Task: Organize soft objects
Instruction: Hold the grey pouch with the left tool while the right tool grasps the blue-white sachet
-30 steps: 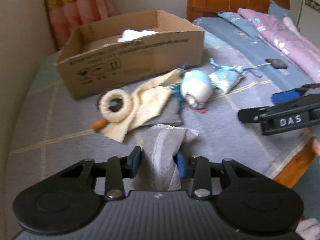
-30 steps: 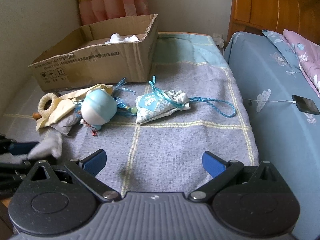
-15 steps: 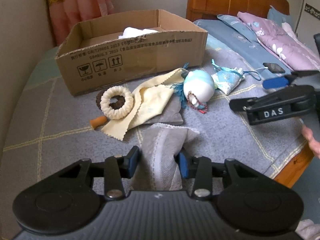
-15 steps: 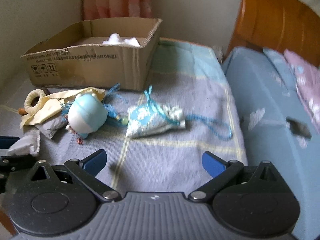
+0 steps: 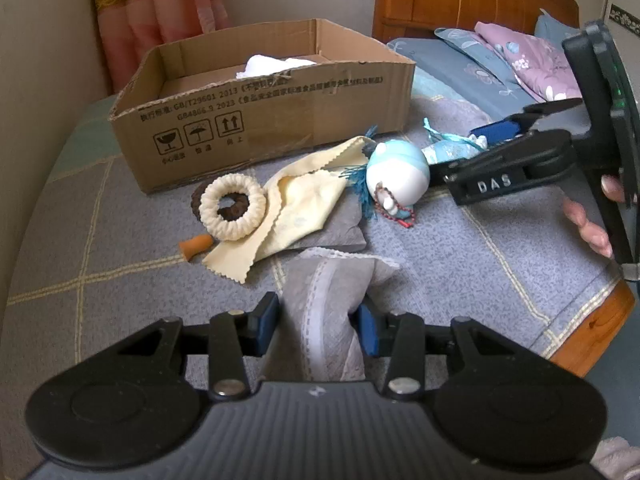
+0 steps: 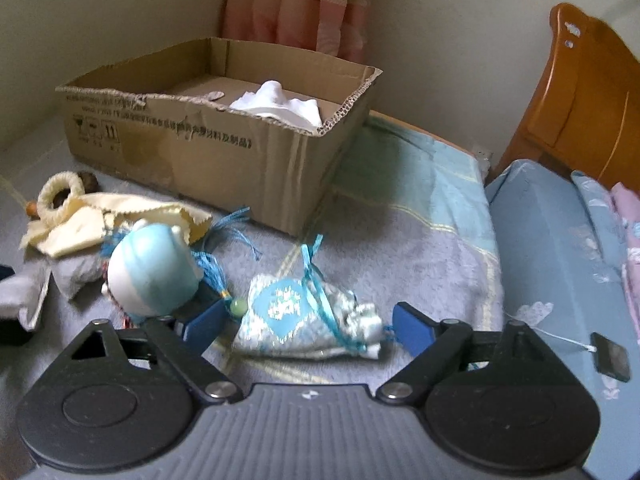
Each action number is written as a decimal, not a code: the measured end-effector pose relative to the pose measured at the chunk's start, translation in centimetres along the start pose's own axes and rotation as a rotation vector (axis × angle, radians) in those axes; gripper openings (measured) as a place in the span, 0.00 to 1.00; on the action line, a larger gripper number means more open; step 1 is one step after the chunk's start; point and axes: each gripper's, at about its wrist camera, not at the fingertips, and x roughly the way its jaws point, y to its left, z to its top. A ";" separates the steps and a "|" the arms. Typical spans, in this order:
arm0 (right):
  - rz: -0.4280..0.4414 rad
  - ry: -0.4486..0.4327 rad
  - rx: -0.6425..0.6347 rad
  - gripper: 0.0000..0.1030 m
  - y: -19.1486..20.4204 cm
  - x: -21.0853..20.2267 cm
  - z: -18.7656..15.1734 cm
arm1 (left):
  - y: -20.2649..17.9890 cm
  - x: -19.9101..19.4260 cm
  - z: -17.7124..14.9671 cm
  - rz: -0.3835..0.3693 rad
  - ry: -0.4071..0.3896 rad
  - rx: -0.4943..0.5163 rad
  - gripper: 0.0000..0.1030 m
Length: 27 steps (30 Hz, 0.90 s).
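The left tongs [image 5: 318, 322] hold a grey cloth [image 5: 328, 304]. The right tongs [image 6: 306, 330], wide but closing around the blue pouch [image 6: 304, 320], may snag its cord, which probably trails behind.

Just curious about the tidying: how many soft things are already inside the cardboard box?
1 that I can see: a white cloth lying near the far right corner of the cardboard box. The near wall hides part of the floor, so more could be hidden.

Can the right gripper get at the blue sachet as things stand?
Probably yes: the right gripper already straddles the blue sachet, jaws closing, nothing on top; the round plush toy crowds one finger.
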 end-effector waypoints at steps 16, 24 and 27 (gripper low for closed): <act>0.008 0.022 0.103 0.46 0.1 -3.1 -1.6 | 0.2 0.1 0.1 -0.010 0.000 -0.010 0.39; 0.007 0.011 0.095 0.46 0.4 -4.6 -1.9 | 0.3 -0.3 0.2 -0.022 0.006 -0.015 0.32; 0.011 -0.001 0.080 0.46 0.6 -5.4 -1.9 | 0.2 -0.6 0.3 -0.021 0.008 -0.001 0.31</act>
